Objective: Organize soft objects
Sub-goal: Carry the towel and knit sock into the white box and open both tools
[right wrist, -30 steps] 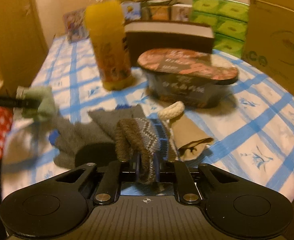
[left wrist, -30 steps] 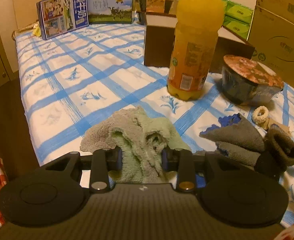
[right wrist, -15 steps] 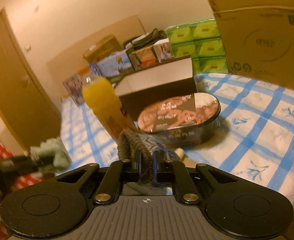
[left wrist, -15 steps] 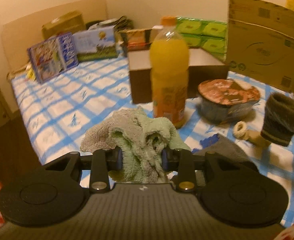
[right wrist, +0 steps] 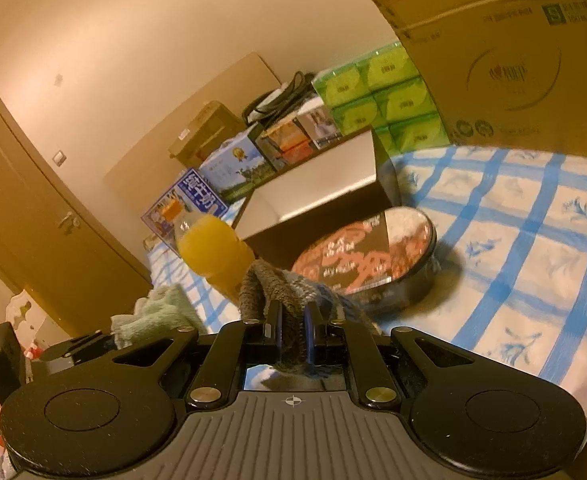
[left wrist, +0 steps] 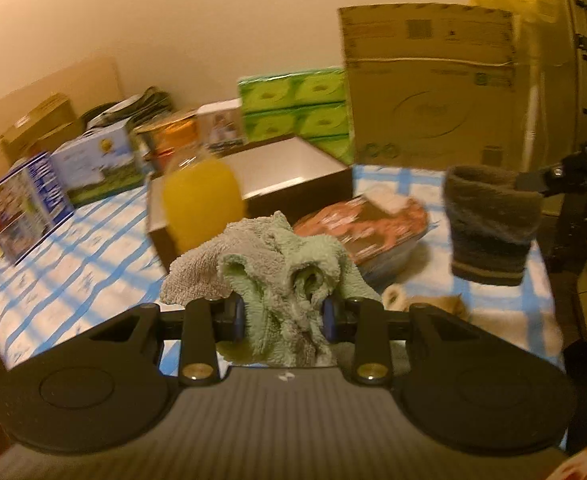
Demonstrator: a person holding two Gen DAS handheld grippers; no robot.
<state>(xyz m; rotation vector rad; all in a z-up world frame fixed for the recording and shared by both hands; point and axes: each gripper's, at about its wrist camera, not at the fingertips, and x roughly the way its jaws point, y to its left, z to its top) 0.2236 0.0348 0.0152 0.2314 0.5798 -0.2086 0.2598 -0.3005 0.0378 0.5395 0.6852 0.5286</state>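
Note:
My left gripper (left wrist: 283, 316) is shut on a fluffy green-grey towel (left wrist: 281, 272) and holds it in the air above the table; it also shows at the left of the right wrist view (right wrist: 153, 314). My right gripper (right wrist: 292, 338) is shut on a brown patterned knit sock (right wrist: 271, 288), lifted off the table. That sock hangs at the right of the left wrist view (left wrist: 489, 224). A beige sock with a white cuff (left wrist: 397, 298) lies on the blue-checked tablecloth (right wrist: 533, 256).
An orange juice bottle (left wrist: 199, 204) and a lidded noodle bowl (right wrist: 369, 256) stand mid-table before an open dark box (left wrist: 277, 172). Green tissue packs (left wrist: 297, 108), a tall cardboard box (left wrist: 429, 88) and milk cartons (left wrist: 25, 208) line the back. A door (right wrist: 33, 216) is at left.
Both grippers have risen from the table, carrying the towel and the knit sock upward. The views now look over the bottle and bowl into the open box.

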